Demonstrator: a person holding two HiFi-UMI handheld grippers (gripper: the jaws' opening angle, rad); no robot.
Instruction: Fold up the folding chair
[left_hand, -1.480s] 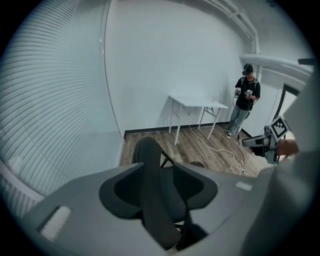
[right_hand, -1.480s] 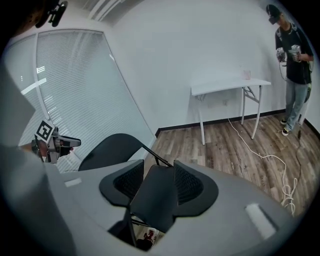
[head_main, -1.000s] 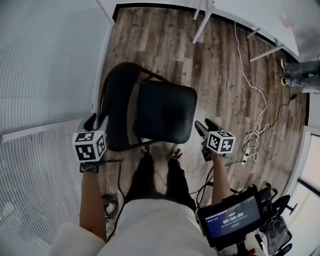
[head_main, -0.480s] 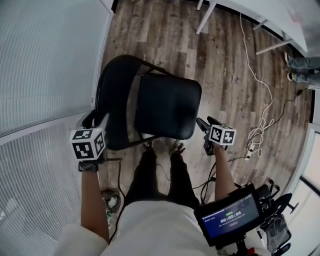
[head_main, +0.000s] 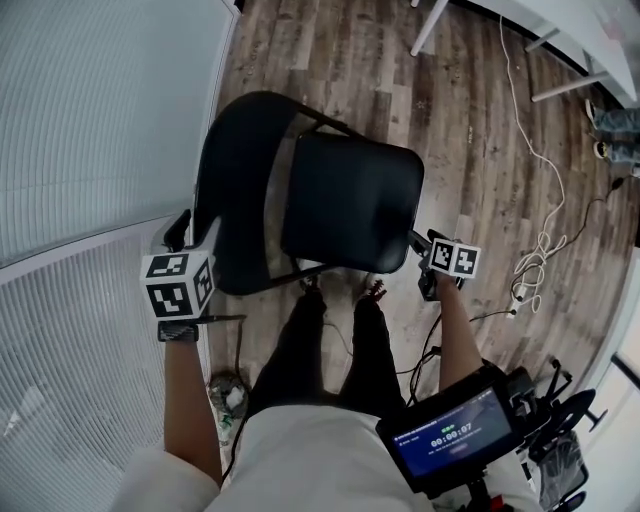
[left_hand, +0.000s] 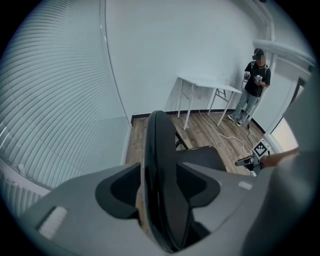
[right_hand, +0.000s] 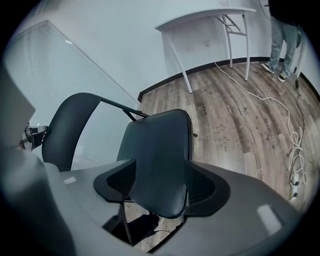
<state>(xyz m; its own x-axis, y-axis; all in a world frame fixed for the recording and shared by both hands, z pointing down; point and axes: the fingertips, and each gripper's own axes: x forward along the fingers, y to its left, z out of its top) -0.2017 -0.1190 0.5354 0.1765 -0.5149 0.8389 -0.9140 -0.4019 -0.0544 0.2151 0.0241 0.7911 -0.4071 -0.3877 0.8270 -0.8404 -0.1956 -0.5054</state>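
The black folding chair stands unfolded on the wood floor, backrest (head_main: 235, 185) to the left and seat (head_main: 350, 205) to the right. My left gripper (head_main: 185, 232) is at the backrest's near edge. In the left gripper view the backrest (left_hand: 160, 150) runs edge-on between the jaws of the left gripper (left_hand: 160, 187), which have just been opening, with a slit of floor beside the left pad (left_hand: 120, 192). My right gripper (head_main: 418, 243) is at the seat's front right corner. Its jaws have also just been opening, with the seat's near edge (right_hand: 160, 200) between them.
White blinds (head_main: 90, 150) close off the left side next to the chair. A white table (right_hand: 200, 20) stands by the far wall, and a white cable (head_main: 545, 200) trails over the floor at right. Another person (left_hand: 255, 80) stands beyond the table. My legs (head_main: 320, 350) are just behind the chair.
My right gripper has come down and in to the seat's front right corner. The left gripper has stayed at the backrest.
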